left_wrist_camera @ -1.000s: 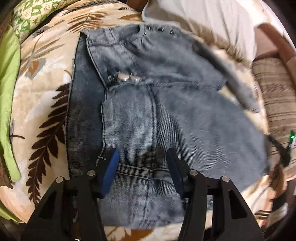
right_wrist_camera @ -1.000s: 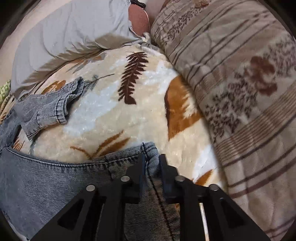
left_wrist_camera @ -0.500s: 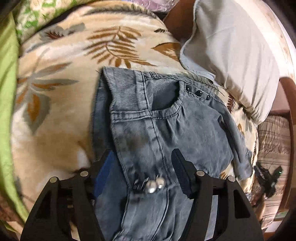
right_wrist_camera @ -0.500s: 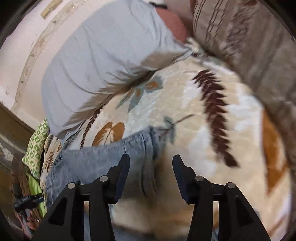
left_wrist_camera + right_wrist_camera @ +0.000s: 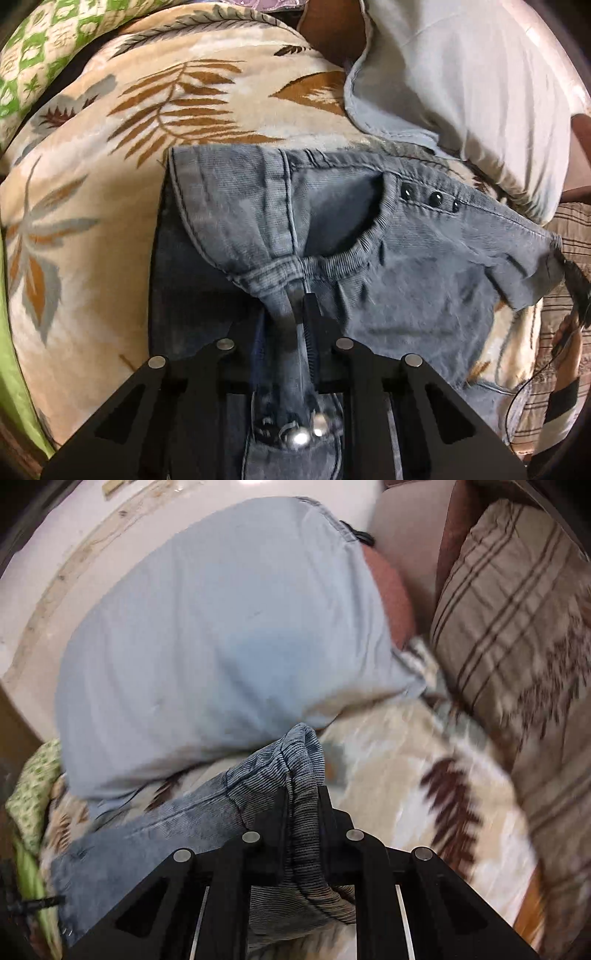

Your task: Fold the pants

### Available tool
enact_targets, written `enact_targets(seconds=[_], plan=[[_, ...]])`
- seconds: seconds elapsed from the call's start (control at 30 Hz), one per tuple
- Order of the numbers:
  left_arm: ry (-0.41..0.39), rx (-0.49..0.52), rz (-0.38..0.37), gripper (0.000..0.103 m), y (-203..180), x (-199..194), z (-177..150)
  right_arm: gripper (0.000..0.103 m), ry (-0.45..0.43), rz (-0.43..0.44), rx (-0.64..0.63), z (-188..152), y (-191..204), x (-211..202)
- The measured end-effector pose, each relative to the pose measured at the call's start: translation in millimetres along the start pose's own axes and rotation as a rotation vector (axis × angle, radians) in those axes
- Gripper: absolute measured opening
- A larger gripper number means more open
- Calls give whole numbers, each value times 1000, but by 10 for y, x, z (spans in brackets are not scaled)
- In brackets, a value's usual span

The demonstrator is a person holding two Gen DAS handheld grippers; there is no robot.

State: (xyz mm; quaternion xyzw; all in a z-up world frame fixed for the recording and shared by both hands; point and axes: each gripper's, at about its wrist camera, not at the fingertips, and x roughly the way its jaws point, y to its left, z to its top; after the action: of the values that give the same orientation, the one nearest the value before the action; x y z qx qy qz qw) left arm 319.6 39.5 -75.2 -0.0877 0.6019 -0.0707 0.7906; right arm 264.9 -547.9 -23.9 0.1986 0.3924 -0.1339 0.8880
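Note:
Grey-blue denim pants (image 5: 388, 266) lie on a leaf-print blanket (image 5: 110, 155), waistband and dark snap buttons (image 5: 436, 199) toward the far side. My left gripper (image 5: 297, 306) is shut on a bunched fold of the pants at the waistband seam; metal studs (image 5: 306, 435) show between its arms. My right gripper (image 5: 301, 801) is shut on the pants' edge (image 5: 299, 760), lifted into a ridge, with the rest of the denim (image 5: 147, 834) trailing left.
A pale blue-grey pillow (image 5: 221, 627) lies just beyond the pants (image 5: 461, 74). A brown striped patterned cushion (image 5: 517, 627) stands to the right. Green patterned cloth (image 5: 44, 55) lies along the left edge. A person's hand (image 5: 565, 332) shows at the far right.
Both grippers moved forward toward the waistband end and closed: half a second ago both were open over the denim, now each pinches a fold of it.

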Motion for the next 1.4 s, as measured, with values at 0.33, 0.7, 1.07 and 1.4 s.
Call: enact_targets(seconds=[0.33, 0.7, 1.07, 1.4], plan=[[27, 36, 12, 19, -32, 83, 70, 21, 70, -77, 48, 5, -202, 655], [-29, -1, -125, 42, -73, -198, -400, 50, 115, 154, 306, -659, -860, 201], [-48, 45, -42, 43, -275, -223, -500, 12, -38, 168, 314, -605, -716, -122], [-19, 42, -12, 42, -123, -248, -493, 31, 46, 18, 290, -661, -868, -125]])
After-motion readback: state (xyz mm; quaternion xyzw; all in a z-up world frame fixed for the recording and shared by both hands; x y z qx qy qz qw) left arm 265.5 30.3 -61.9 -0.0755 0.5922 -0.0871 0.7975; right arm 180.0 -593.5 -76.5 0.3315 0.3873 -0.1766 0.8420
